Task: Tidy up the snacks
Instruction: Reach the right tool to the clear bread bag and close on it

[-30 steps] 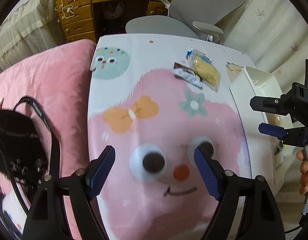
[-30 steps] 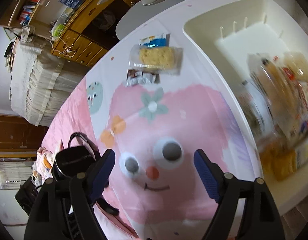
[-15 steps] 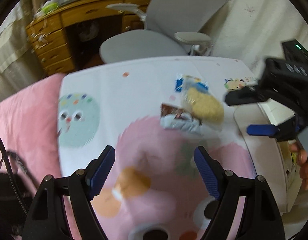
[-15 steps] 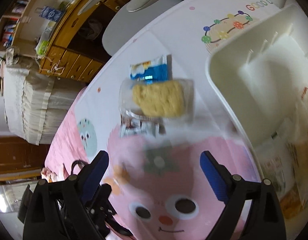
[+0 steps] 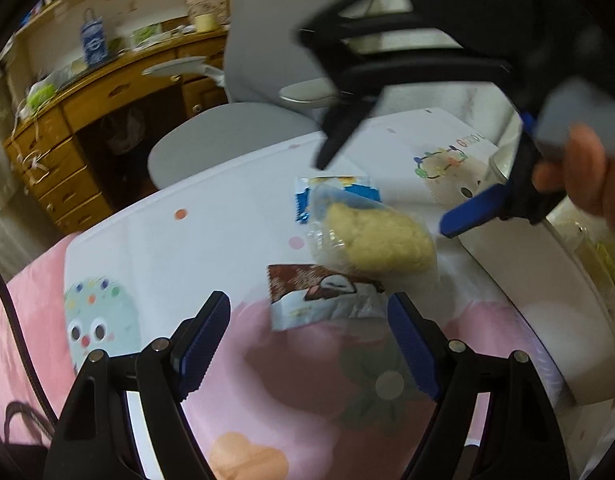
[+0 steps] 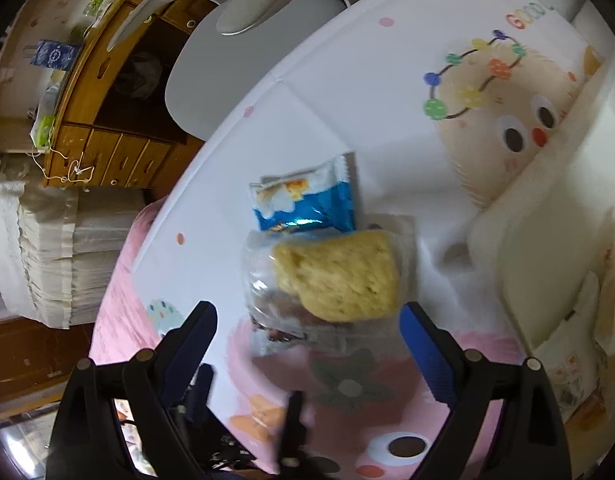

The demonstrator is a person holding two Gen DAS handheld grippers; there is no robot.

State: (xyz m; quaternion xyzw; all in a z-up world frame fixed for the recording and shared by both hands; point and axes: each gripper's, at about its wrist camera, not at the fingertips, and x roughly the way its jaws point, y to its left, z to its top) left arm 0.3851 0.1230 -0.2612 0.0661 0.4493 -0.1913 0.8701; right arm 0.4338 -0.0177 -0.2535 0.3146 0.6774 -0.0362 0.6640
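Note:
Three snacks lie together on the cartoon tablecloth: a clear packet with a yellow cake, a blue packet behind it, and a brown-and-white packet partly under it. My left gripper is open, just short of the brown-and-white packet. My right gripper hangs open above the cake packet, nothing touching its pads. A hand holds it.
A white bin holding several snack packs stands right of the pile. A grey office chair and a wooden desk lie beyond the table. Pink bedding is at the left.
Both grippers moved forward across the table and lower, from the pink face print to the snack pile. The right jaws stand wider, and the right gripper now hovers over the pile.

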